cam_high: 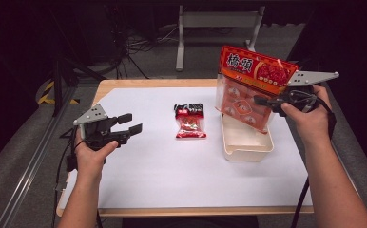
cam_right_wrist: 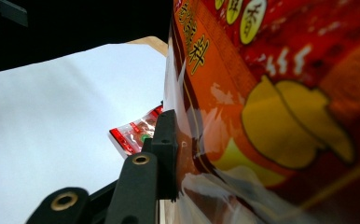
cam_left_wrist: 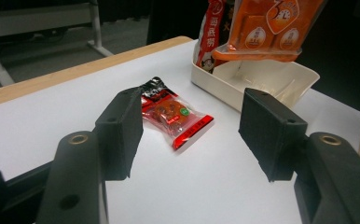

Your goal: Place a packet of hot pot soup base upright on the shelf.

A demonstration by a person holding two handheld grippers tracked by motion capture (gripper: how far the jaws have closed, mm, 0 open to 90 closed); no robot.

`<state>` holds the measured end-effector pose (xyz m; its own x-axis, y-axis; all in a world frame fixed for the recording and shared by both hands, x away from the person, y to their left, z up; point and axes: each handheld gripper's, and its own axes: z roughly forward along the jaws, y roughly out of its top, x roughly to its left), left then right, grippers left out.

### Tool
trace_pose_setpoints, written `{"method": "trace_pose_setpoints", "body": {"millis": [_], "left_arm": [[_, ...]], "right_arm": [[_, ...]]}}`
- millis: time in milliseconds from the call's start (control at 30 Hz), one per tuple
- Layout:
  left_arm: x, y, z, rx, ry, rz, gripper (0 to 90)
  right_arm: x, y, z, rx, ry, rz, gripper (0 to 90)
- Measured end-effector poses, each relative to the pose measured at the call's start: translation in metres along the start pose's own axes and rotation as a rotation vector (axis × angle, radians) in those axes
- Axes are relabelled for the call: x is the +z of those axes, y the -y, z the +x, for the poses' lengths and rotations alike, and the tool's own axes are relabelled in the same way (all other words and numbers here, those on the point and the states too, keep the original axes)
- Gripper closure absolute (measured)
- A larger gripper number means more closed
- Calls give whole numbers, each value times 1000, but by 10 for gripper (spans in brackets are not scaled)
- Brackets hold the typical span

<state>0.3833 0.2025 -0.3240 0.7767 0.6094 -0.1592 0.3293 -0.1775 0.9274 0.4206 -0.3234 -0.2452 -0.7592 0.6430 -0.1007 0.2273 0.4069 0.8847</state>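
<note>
The right gripper [cam_high: 268, 101] has its jaws clenched on the edge of the big orange snack bag [cam_high: 249, 88], which hangs upright with its lower end just over the far part of the cream tray [cam_high: 248, 147] — so the coming move looks like a straight drop. The left gripper [cam_high: 130, 124] waits with jaws spread; the small red packet [cam_high: 190, 120] lies flat on the desk [cam_high: 148, 171] ahead of them — nearer that hand.
</note>
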Motion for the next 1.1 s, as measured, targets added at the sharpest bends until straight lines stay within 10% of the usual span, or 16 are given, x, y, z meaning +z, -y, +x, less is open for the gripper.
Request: {"method": "trace_pose_setpoints", "body": {"millis": [1100], "left_arm": [[-2,2,3,0,18,-12,404]], "right_arm": [[20,45,-4,81,89,62,702]]}}
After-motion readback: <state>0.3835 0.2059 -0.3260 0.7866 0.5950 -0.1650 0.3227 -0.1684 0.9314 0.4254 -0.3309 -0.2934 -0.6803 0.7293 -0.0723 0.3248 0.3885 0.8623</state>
